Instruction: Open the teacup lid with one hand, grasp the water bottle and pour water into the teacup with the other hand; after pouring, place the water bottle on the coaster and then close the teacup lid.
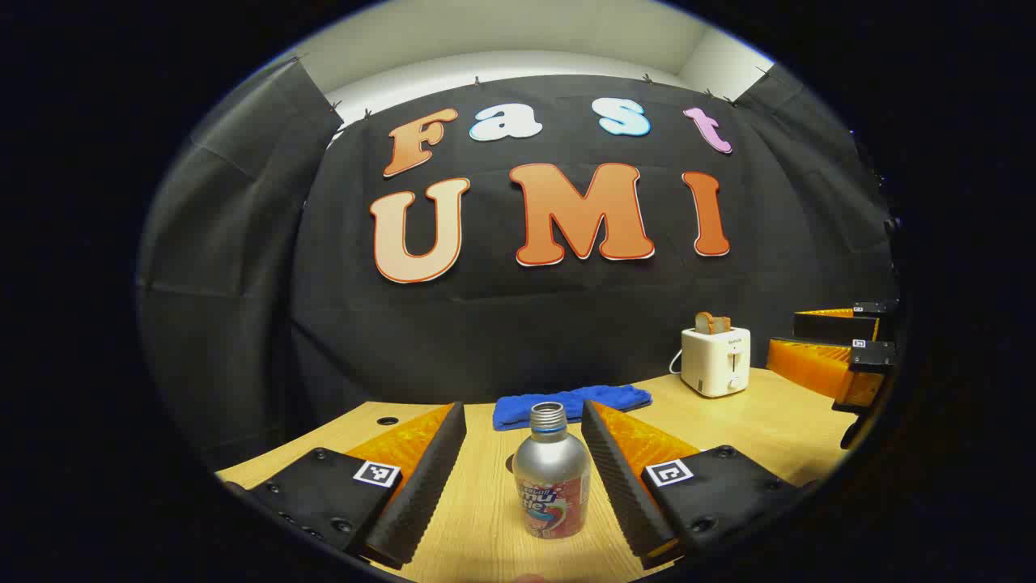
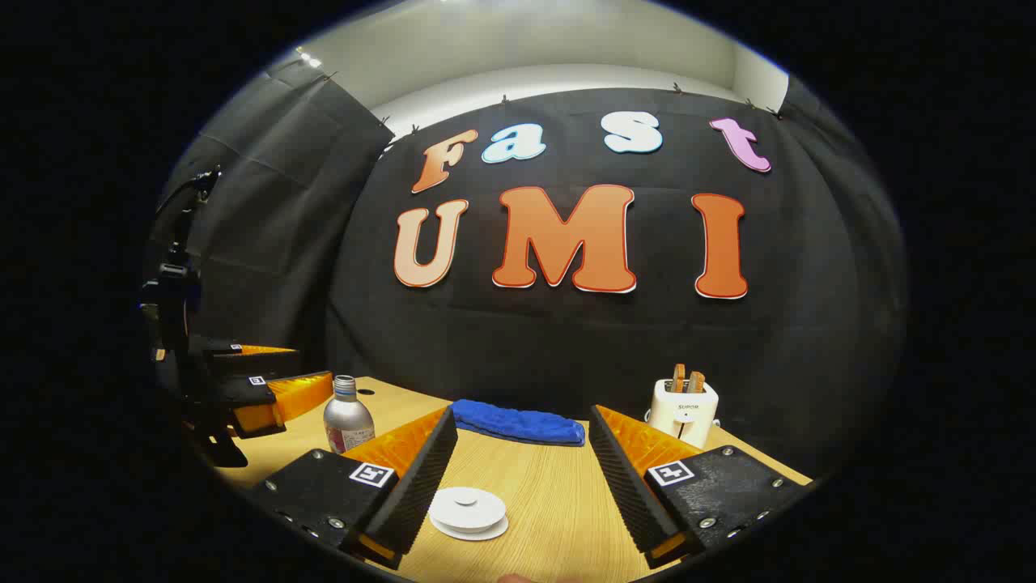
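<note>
In the left gripper view, the left hand-held gripper (image 1: pixel 524 478) stands wide open, its two fingers on either side of the water bottle (image 1: pixel 551 474) with a clear gap on each side, touching nothing. The bottle stands upright and uncapped on the bench (image 1: pixel 777 421), well in from its far edge, where a blue cloth (image 1: pixel 571 404) lies. A white toaster (image 1: pixel 715 359) sits toward the far right corner.

In the right gripper view, the right hand-held gripper (image 2: pixel 524 478) is also spread wide and holds nothing. A white teacup lid (image 2: pixel 467 511) lies flat on the bench just beside its left finger (image 2: pixel 417 478); whether they touch I cannot tell.
</note>
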A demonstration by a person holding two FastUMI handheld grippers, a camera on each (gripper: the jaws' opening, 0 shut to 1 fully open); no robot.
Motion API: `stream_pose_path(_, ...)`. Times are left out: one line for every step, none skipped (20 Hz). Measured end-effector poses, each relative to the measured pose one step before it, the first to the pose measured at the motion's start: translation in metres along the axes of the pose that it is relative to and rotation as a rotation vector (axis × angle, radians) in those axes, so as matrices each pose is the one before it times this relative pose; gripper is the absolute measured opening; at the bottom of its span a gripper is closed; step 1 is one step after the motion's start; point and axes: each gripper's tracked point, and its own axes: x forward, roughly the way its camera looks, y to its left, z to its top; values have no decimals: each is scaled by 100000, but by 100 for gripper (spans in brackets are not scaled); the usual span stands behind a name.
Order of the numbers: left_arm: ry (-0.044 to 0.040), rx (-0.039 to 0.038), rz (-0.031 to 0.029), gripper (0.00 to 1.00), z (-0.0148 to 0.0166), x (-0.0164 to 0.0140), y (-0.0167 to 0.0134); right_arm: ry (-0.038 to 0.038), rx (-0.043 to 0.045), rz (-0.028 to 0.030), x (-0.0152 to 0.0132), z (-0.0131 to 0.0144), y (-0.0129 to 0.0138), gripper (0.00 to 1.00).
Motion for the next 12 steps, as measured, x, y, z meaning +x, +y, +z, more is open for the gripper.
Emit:
stream_pose_path(-67,-137,-352,96,113,-135,-88,196,-123,-854,78,170,-92,98)
stream_pose_path(-53,-216,-16,98,214,-82,-71,672,-223,-461,14,-41,-106,98)
stream_pose_path(222,-355,-229,98,106,-63,-41,555,-85,-26,-128,-79,109,99)
stream_pose_path(431,-485,-300,98,5,-91,-41,599,36,240,-18,-155,116,99)
stream_pose_path(454,-369,-280,98,63,-115,-156,599,372,38,-35,-112,109,99)
stream_pose_path(349,-65,-300,98,-14,-124,-151,509,346,172,-11,25,56,99)
stream_pose_path(394,-66,-110,98,-106,-170,0,659,150,28,26,-189,-33,99)
stream_pose_path(406,-122,-123,94,-39,-98,-66,687,63,271,-46,-118,66,99)
stream_pose_path(138,127,350,94,-36,-39,12,716,22,186,47,-182,73,99)
stream_pose_path(167,304,135,94,100,-54,54,312,-20,550,-5,-49,167,99)
stream_pose_path(226,638,112,98,-122,-5,32,332,-122,497,-59,-3,180,98)
stream_pose_path(495,543,78,94,0,-82,83,491,-301,696,67,-101,157,99)
